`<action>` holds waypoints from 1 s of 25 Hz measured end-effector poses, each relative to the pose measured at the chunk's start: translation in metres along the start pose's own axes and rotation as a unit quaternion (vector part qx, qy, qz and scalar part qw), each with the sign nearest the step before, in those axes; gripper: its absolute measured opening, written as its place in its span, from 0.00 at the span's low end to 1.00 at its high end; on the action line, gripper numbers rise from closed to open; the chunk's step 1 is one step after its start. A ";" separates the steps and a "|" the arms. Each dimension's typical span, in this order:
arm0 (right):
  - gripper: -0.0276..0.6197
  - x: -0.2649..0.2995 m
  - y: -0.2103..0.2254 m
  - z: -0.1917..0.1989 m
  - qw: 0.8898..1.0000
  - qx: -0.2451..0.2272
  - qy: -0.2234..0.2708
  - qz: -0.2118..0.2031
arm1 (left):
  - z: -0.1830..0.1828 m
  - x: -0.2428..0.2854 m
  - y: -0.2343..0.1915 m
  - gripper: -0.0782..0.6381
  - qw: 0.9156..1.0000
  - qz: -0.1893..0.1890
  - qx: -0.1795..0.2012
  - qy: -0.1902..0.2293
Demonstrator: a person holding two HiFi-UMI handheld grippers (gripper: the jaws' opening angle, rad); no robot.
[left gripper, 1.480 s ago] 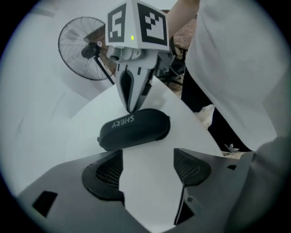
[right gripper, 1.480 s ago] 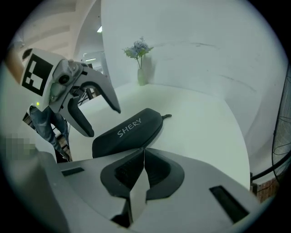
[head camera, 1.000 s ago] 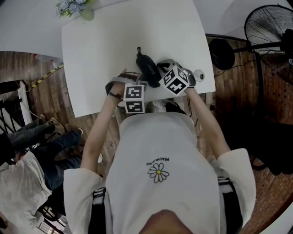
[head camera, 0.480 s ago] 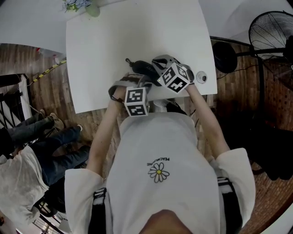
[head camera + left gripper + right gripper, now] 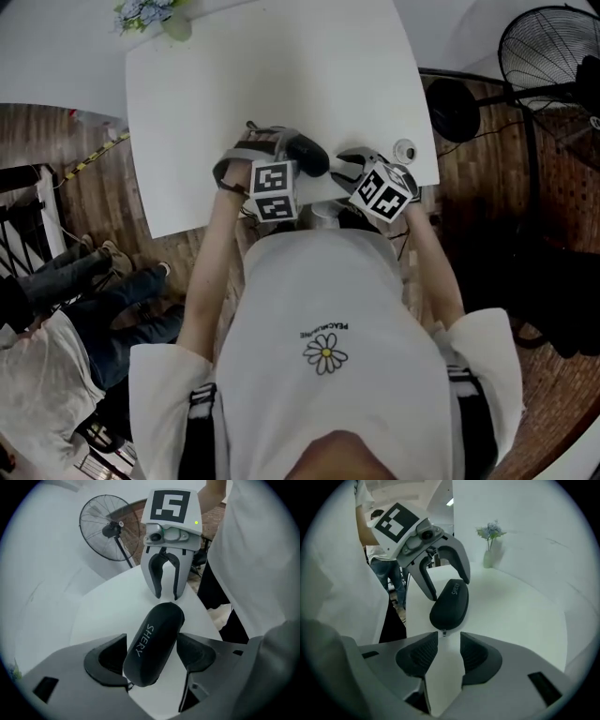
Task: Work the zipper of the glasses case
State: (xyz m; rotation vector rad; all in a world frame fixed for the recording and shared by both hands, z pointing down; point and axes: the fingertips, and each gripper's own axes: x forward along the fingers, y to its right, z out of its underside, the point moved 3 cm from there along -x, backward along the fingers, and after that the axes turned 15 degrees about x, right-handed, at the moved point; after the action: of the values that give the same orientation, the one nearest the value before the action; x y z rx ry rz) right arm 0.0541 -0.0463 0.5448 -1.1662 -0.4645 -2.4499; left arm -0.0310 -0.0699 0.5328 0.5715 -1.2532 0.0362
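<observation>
The glasses case (image 5: 153, 641) is a black, smooth-shelled oval with rounded ends and the pale lettering "SHERY" along its top. It lies flat on the white counter (image 5: 281, 66) near that counter's 6 o'clock edge, close to the person. In the left gripper view it runs from 7 o'clock to 1 o'clock. The left gripper (image 5: 149, 658) has the case between its jaws, and those jaws are opening; the dark pads (image 5: 196, 651) stand on either side of the shell and seem just clear of it, though the wide-angle view makes that gap hard to judge. The right gripper (image 5: 449, 644) faces the case's other end, its jaws opening too, with only bare counter between them. A small zipper pull (image 5: 443, 632) hangs at the case's 6 o'clock end in the right gripper view, just ahead of those jaws and apart from them. The zipper track itself is too dark to follow, so whether the case is zipped cannot be told. In the head view the left gripper and its marker cube (image 5: 272, 191) cover much of the case, leaving only its 3 o'clock end showing.
</observation>
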 end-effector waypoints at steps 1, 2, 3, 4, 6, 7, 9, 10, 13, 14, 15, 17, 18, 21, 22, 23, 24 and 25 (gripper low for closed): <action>0.24 0.004 -0.002 0.002 1.000 -0.002 -0.003 -0.005 | -0.001 0.002 0.001 0.56 1.000 0.005 0.004 0.001; 0.24 0.007 -0.003 0.001 1.000 -0.008 -0.005 -0.008 | 0.000 0.004 0.001 0.57 1.000 0.011 0.007 0.003; 0.24 0.011 -0.004 0.000 1.000 -0.017 -0.007 -0.011 | 0.001 0.006 0.002 0.57 1.000 0.014 0.012 0.002; 0.24 0.014 -0.005 -0.002 0.999 -0.029 -0.013 -0.015 | 0.003 0.010 0.003 0.57 1.000 0.015 0.021 -0.001; 0.24 0.019 -0.005 -0.003 0.998 -0.050 -0.027 -0.021 | 0.005 0.017 0.004 0.58 0.999 0.008 0.047 -0.014; 0.24 0.020 -0.004 -0.002 0.997 -0.060 -0.032 -0.022 | 0.004 0.019 0.004 0.58 0.998 0.004 0.058 -0.020; 0.20 0.020 -0.002 0.000 0.996 -0.075 -0.040 -0.027 | 0.004 0.021 0.003 0.59 0.998 0.005 0.064 -0.021; 0.18 0.021 -0.002 0.001 0.995 -0.079 -0.045 -0.032 | 0.004 0.021 0.002 0.59 0.998 0.007 0.064 -0.018; 0.13 0.022 -0.004 0.001 0.994 -0.074 -0.053 -0.055 | 0.005 0.021 0.002 0.59 0.998 0.008 0.062 -0.013; 0.11 0.021 -0.005 0.002 0.994 -0.074 -0.053 -0.058 | 0.005 0.021 0.002 0.59 0.998 0.007 0.061 -0.013; 0.09 0.021 -0.006 0.002 0.994 -0.074 -0.053 -0.058 | 0.005 0.021 0.002 0.59 0.998 0.006 0.061 -0.013; 0.09 0.020 -0.007 0.003 0.995 -0.064 -0.054 -0.053 | 0.004 0.021 0.003 0.59 0.998 0.002 0.061 -0.014; 0.09 0.020 -0.007 0.004 0.996 -0.050 -0.057 -0.052 | 0.004 0.021 0.003 0.59 0.998 -0.001 0.060 -0.014; 0.09 0.022 -0.006 0.004 0.997 -0.002 -0.062 -0.052 | 0.004 0.021 0.003 0.59 0.998 -0.002 0.058 -0.013; 0.08 0.022 -0.005 0.004 0.997 0.001 -0.061 -0.048 | 0.005 0.021 0.003 0.59 0.998 -0.002 0.057 -0.012; 0.08 0.020 -0.005 0.003 0.997 -0.001 -0.060 -0.042 | 0.005 0.022 0.003 0.59 0.998 -0.002 0.056 -0.011; 0.08 0.018 -0.005 0.003 0.998 -0.003 -0.061 -0.033 | 0.005 0.022 0.002 0.59 0.998 -0.002 0.056 -0.010; 0.08 0.016 -0.006 0.004 0.998 -0.004 -0.063 -0.023 | 0.005 0.022 0.002 0.59 0.998 -0.002 0.056 -0.010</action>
State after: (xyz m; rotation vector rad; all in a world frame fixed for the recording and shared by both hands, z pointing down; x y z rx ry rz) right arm 0.0444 -0.0427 0.5593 -1.3327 -0.5241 -2.4281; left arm -0.0291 -0.0764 0.5543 0.6726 -1.2748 0.0989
